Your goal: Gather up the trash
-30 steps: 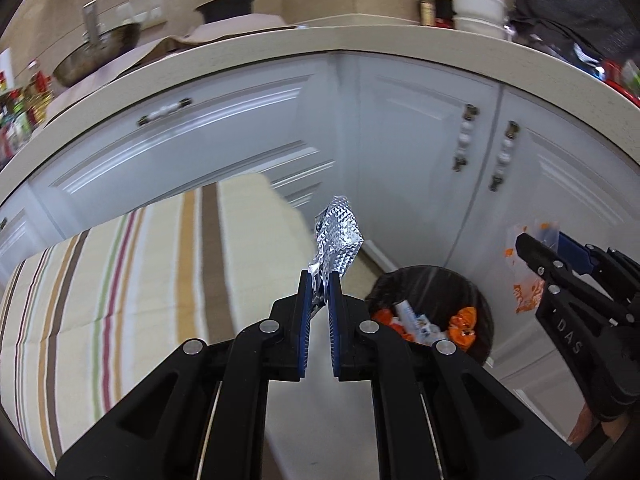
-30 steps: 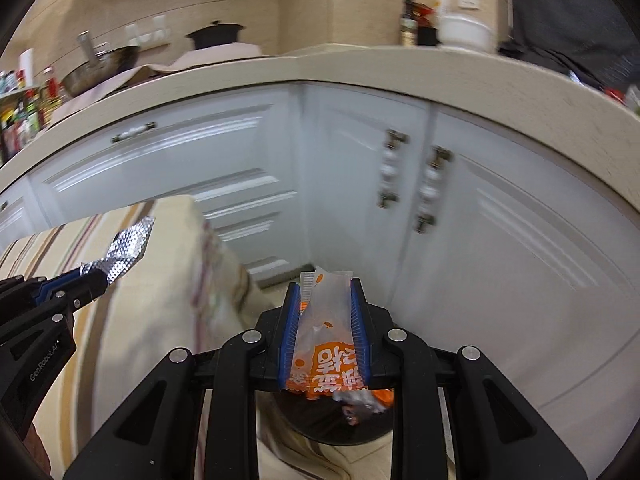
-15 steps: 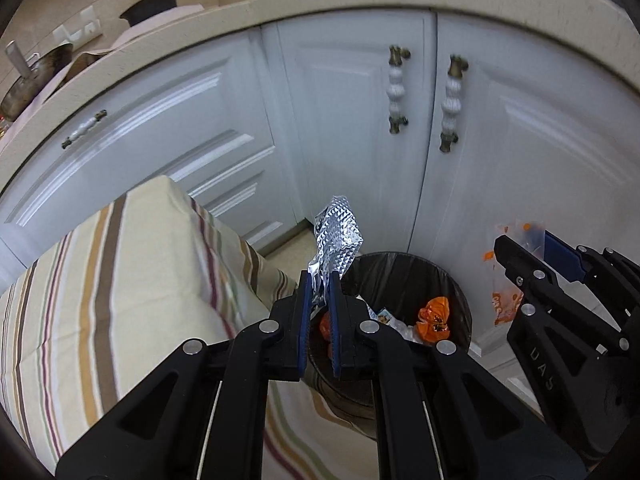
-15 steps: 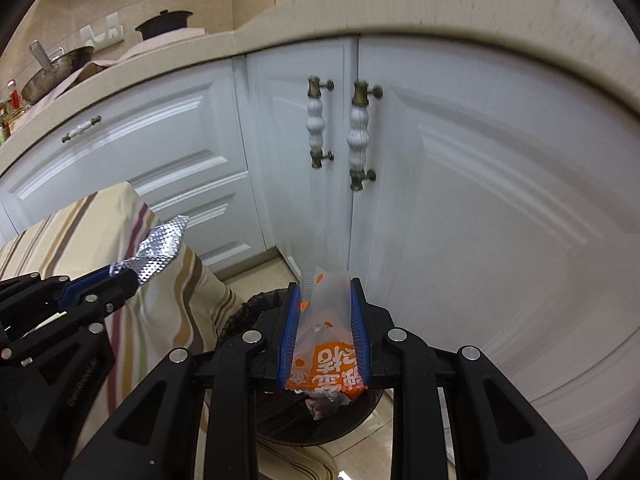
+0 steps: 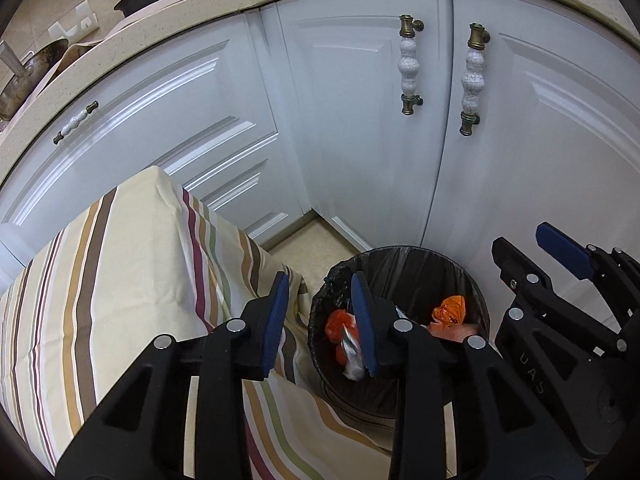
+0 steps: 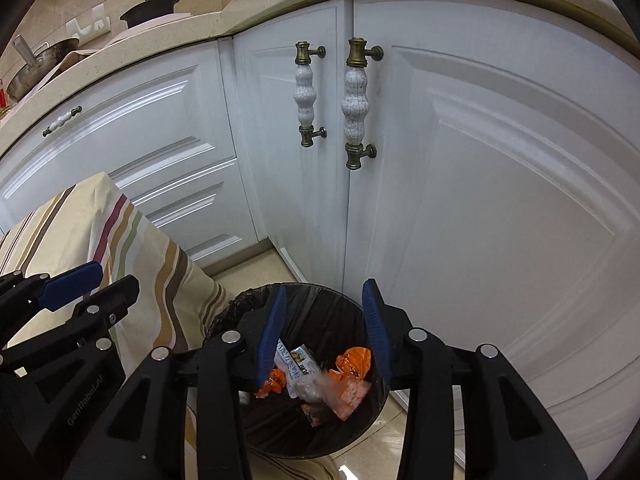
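Trash is dropping into the bin [image 6: 320,364] right now, and we are watching both tongs letting go at once. Our left gripper [image 5: 320,320] has just been opening; half a second ago it was pinching a crinkled foil scrap, and now its blue pads are standing apart with nothing between them. The foil scrap [image 5: 352,354] is showing as a silvery blur just beside the right-hand pad, inside the black liner. Our right gripper [image 6: 324,328] has just been opening too; the orange-and-white wrapper [image 6: 340,392] it was clamping is now blurring below the parted pads, down among the other wrappers. We are reading that as two pieces delivered, so this trip looks finished, and both tongs are free for the next pickup.

Around us, the bin is sitting on a pale tiled floor [image 6: 256,268], tucked into the corner of white cabinets [image 6: 500,200] with crackled ceramic handles [image 6: 354,104]. A striped cloth [image 5: 120,280] is draping over something just beside the bin. Up on the speckled counter [image 5: 140,36] we are glimpsing a pan [image 5: 32,76].
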